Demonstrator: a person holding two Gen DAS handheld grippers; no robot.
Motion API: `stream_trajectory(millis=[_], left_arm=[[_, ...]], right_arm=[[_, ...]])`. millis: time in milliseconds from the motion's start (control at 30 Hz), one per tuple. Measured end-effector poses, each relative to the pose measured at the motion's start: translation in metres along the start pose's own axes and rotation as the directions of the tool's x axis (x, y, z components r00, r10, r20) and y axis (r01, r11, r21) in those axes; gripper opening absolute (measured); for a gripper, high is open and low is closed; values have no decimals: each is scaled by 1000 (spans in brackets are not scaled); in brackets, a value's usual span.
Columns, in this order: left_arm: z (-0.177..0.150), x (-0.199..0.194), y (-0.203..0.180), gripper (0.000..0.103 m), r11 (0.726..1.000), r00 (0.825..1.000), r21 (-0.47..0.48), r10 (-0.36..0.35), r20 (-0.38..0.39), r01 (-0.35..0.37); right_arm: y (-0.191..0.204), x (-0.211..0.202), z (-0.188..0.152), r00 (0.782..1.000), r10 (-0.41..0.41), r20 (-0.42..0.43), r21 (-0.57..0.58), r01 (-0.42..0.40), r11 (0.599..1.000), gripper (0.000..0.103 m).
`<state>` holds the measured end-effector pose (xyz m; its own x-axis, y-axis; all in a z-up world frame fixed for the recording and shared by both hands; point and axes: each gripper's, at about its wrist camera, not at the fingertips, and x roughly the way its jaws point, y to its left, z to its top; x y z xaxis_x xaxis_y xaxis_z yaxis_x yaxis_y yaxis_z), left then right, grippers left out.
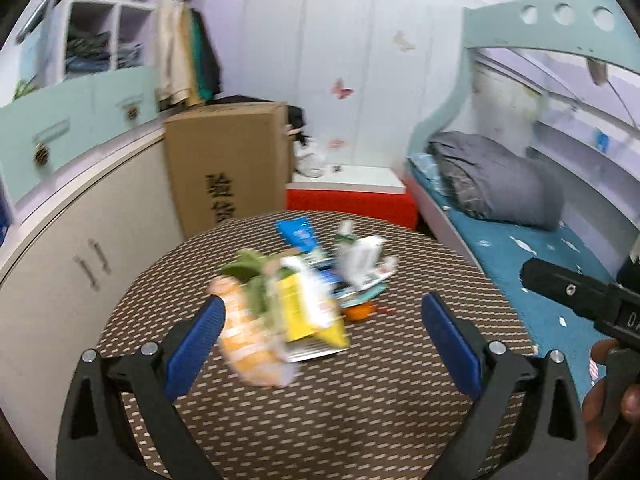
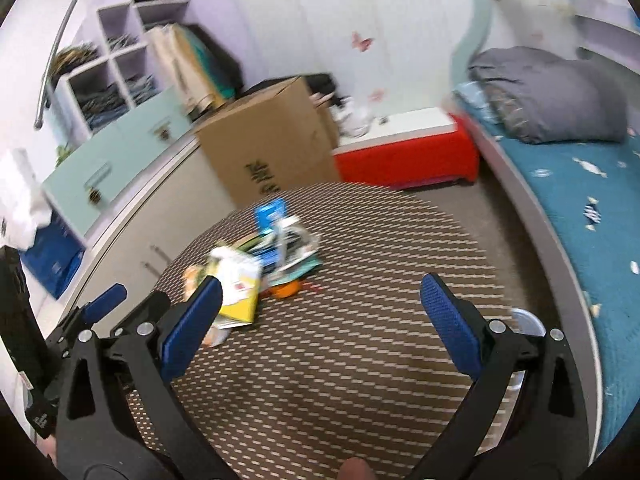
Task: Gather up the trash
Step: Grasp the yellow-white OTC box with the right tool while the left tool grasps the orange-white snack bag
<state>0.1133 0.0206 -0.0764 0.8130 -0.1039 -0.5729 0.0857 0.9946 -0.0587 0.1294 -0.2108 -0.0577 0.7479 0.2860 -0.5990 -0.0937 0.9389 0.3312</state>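
Note:
A blurred heap of trash lies on the round brown woven table: an orange snack bag, a yellow carton, a blue packet, white wrappers and a small orange piece. My left gripper is open, its blue pads on either side of the heap's near end, touching nothing. In the right wrist view the same heap lies ahead and left of my open right gripper, which holds nothing. The left gripper's blue tip shows at the left there.
A cardboard box and a red stool with a white top stand behind the table. Cabinets run along the left. A bed with a teal sheet and grey bedding lies on the right. A hand grips the other tool.

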Motion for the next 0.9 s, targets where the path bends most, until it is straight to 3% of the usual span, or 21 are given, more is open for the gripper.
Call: stream_trajectory(millis=[167, 367, 567, 600, 667, 767, 900], left_arm=[[-14, 9, 50, 96, 997, 997, -31, 71, -30, -72], [-33, 32, 95, 96, 992, 993, -100, 70, -99, -80], [-44, 52, 119, 96, 990, 987, -124, 52, -152, -71], [-44, 55, 121, 96, 990, 987, -124, 51, -155, -71], [-43, 61, 124, 96, 989, 987, -128, 49, -154, -69], [-40, 71, 122, 96, 987, 986, -146, 38, -160, -61], [-41, 87, 114, 96, 982, 979, -177, 28, -201, -65]], right_arm=[[40, 49, -4, 991, 84, -99, -22, -87, 996, 97], [58, 108, -20, 956, 157, -249, 19, -157, 987, 97], [63, 157, -25, 923, 216, -319, 119, -187, 975, 96], [62, 161, -25, 918, 230, -322, 136, -196, 971, 92], [62, 171, -24, 910, 238, -340, 146, -199, 969, 55], [61, 166, -22, 900, 259, -351, 112, -234, 966, 53], [50, 141, -24, 905, 271, -329, 83, -258, 963, 53]])
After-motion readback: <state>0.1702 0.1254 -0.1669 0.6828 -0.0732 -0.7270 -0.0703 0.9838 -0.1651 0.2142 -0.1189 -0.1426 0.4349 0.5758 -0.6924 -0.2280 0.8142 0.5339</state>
